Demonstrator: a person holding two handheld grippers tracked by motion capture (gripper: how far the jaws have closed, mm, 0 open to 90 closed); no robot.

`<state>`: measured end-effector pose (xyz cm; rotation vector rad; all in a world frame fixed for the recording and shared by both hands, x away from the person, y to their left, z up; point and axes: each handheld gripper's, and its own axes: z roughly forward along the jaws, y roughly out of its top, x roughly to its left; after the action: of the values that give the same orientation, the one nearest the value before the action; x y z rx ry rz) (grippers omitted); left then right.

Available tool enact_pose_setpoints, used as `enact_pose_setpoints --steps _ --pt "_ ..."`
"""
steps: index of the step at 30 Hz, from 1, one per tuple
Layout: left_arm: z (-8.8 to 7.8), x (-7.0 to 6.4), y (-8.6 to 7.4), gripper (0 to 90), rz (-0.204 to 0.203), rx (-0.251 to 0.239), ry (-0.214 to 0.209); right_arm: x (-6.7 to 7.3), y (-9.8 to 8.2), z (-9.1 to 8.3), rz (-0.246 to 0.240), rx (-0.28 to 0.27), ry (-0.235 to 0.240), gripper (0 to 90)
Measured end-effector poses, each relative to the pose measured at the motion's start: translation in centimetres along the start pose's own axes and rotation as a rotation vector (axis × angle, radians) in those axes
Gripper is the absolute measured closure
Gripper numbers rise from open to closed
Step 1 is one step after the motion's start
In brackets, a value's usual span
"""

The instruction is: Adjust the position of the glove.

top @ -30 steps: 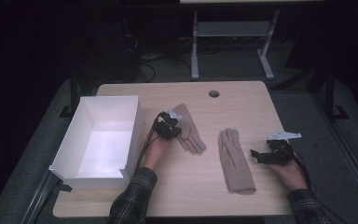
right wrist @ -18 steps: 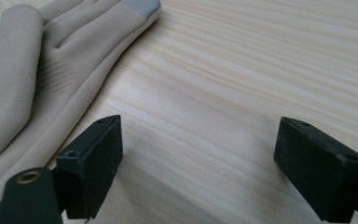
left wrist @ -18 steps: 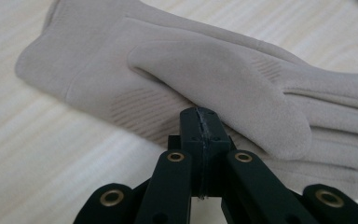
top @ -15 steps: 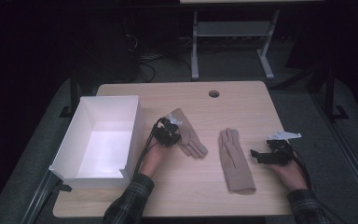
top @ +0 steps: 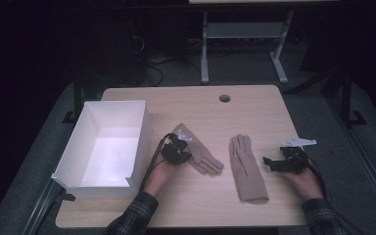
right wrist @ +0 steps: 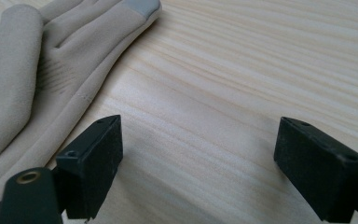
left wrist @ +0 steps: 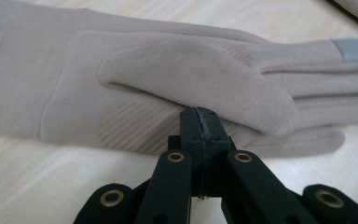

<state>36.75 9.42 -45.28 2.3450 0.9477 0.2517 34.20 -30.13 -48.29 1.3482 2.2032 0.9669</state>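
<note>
Two hand-held grippers low over table [top: 254, 105], left hand-held gripper [top: 182, 155] at glove [top: 201, 152].

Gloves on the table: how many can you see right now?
2. One glove lies beside the white box, at the left tongs. The other glove lies mid-table, left of the right tongs. The box looks empty.

Right gripper [right wrist: 198, 154] gapes wide over table [right wrist: 261, 70], beige glove [right wrist: 37, 79] beside.
</note>
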Motion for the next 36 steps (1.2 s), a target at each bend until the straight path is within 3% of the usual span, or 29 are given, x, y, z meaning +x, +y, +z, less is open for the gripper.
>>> enact_pose_setpoints --steps 6,11,13,19,22,26,31,36 --pt "-0.8 -1.6 -0.9 89.9 0.052 0.021 -0.035 0.0 0.0 0.0 0.000 0.000 0.000 15.1" --pt "-1.3 -2.6 -1.3 89.8 0.058 0.023 -0.076 0.0 0.0 0.0 0.000 0.000 0.000 15.1" --pt "-1.6 -2.6 -1.3 89.8 0.065 0.013 -0.072 0.0 0.0 0.0 0.000 0.001 0.000 15.0" --pt "-1.9 -1.0 -0.1 89.8 0.035 -0.036 0.010 0.0 0.0 0.0 0.000 0.000 0.000 15.1" --pt "-1.3 0.3 0.4 89.8 0.018 -0.045 0.086 0.0 0.0 0.0 0.000 0.000 0.000 15.1" --pt "-0.5 1.8 0.6 89.8 -0.022 -0.032 0.138 0.0 0.0 0.0 0.000 0.000 0.000 15.1" --pt "0.0 2.9 0.4 89.8 -0.062 -0.017 0.147 0.0 0.0 0.0 0.000 0.000 0.000 15.1" --pt "0.0 2.0 0.1 89.8 -0.039 0.007 0.157 0.0 0.0 0.0 0.000 0.000 0.000 15.1"
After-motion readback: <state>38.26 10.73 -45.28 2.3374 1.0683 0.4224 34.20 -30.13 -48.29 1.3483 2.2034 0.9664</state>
